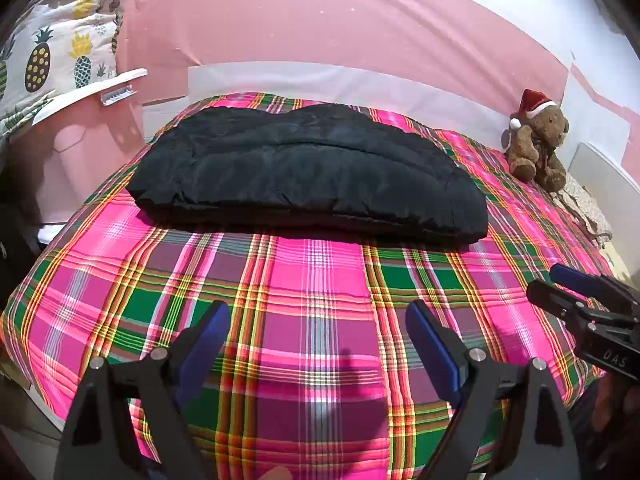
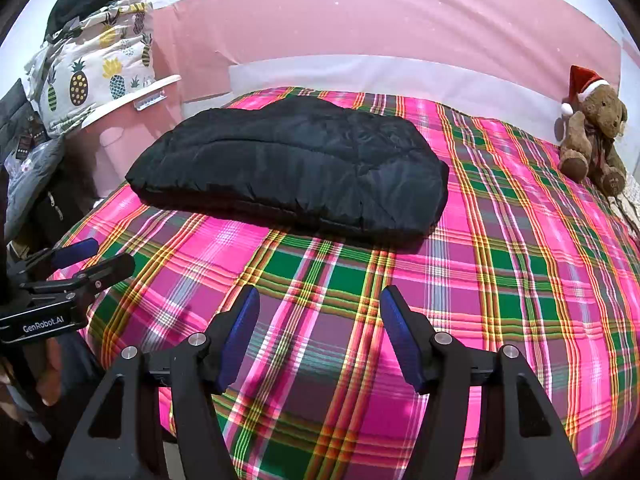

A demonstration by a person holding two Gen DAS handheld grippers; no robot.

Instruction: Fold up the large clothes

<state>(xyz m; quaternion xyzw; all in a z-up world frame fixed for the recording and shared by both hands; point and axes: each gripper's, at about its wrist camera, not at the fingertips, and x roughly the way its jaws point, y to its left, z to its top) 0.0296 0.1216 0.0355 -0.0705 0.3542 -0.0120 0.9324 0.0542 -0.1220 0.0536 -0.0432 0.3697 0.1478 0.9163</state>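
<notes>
A black puffy garment (image 1: 308, 172) lies folded into a thick oblong bundle across the far middle of the pink plaid bed (image 1: 304, 300); it also shows in the right wrist view (image 2: 292, 168). My left gripper (image 1: 318, 328) is open and empty, held over the bed's near part, well short of the garment. My right gripper (image 2: 320, 320) is open and empty too, over the near bed, apart from the garment. The right gripper shows at the right edge of the left wrist view (image 1: 560, 284). The left gripper shows at the left edge of the right wrist view (image 2: 96, 258).
A brown teddy bear (image 1: 536, 140) with a Santa hat sits at the bed's far right corner. A pineapple-print bundle (image 1: 60, 48) sits in a pink bin (image 1: 80, 136) left of the bed. A pink wall (image 1: 320, 28) is behind. Dark clothes (image 2: 28, 160) hang at the left.
</notes>
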